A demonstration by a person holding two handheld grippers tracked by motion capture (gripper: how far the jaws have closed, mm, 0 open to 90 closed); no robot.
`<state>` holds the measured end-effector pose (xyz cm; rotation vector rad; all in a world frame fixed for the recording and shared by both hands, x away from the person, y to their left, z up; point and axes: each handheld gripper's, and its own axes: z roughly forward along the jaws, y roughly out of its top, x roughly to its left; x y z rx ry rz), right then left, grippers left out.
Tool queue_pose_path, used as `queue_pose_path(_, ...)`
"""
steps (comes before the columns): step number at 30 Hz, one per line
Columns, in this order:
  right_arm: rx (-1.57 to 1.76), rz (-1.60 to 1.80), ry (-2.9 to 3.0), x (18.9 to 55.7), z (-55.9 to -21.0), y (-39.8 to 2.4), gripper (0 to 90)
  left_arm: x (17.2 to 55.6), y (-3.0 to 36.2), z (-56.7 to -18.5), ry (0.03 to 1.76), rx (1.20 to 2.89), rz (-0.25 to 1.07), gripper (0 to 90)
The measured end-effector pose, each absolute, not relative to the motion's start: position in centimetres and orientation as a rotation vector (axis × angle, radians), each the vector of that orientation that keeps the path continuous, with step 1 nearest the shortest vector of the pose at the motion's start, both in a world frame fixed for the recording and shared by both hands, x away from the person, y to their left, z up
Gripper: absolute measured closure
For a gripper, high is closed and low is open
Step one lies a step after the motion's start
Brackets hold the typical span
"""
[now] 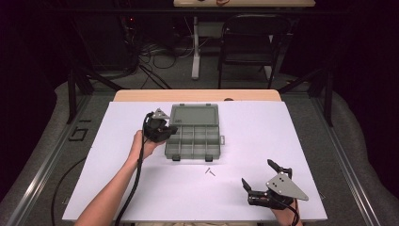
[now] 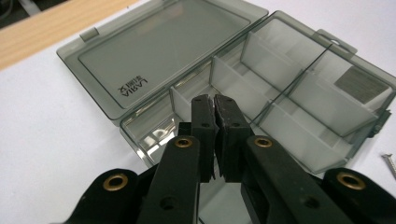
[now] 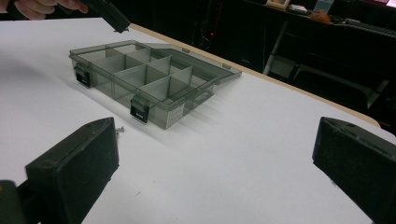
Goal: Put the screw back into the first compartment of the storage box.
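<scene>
High view: left claw [image 1: 165, 128], pressed together, hovers over the open box's [image 1: 195, 123] left edge.

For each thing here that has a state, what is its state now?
Organizer box: open, lid laid flat back, compartments look empty.
Left gripper: shut, nothing between the jaws, over the box's near corner.
Right gripper: open, holding nothing, apart from the box.
Screws: lying loose on the table, in front of the box.
</scene>
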<state>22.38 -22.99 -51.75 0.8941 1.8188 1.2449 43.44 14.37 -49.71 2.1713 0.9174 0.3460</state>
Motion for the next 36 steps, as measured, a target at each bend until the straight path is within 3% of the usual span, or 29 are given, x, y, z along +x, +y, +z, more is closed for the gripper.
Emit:
queue_pose_path(9, 0.892, 1.244, 1.825, 22.4, -51.8, -23.0, 0.0, 44.4, 14.0, -50.9, 0.954, 2.205, 0.31, 85.0)
queue_pose_path(13, 0.893, 1.243, 1.828, 22.4, -51.8, -23.0, 0.0, 44.2, 13.9, -50.7, 0.94, 2.201, 0.309, 67.3)
queue_pose_path(17, 0.89, 1.24, 1.823, 22.3, -51.7, -23.0, 0.0, 43.4, 14.1, -49.9, 0.948, 2.167, 0.33, 43.7)
queue_pose_path(21, 0.892, 1.237, 1.822, 22.3, -51.7, -23.1, 0.0, 42.0, 14.1, -48.8, 0.908, 2.142, 0.332, 28.8)
queue_pose_path(30, 0.895, 1.237, 1.827, 22.3, -51.7, -23.1, 0.0, 38.5, 12.8, -47.6, 0.819, 2.138, 0.355, 7.8)
queue_pose_path(36, 0.892, 1.24, 1.825, 22.3, -51.7, -23.2, 0.0, 36.7, 11.8, -47.3, 0.771, 2.157, 0.326, 1.0)
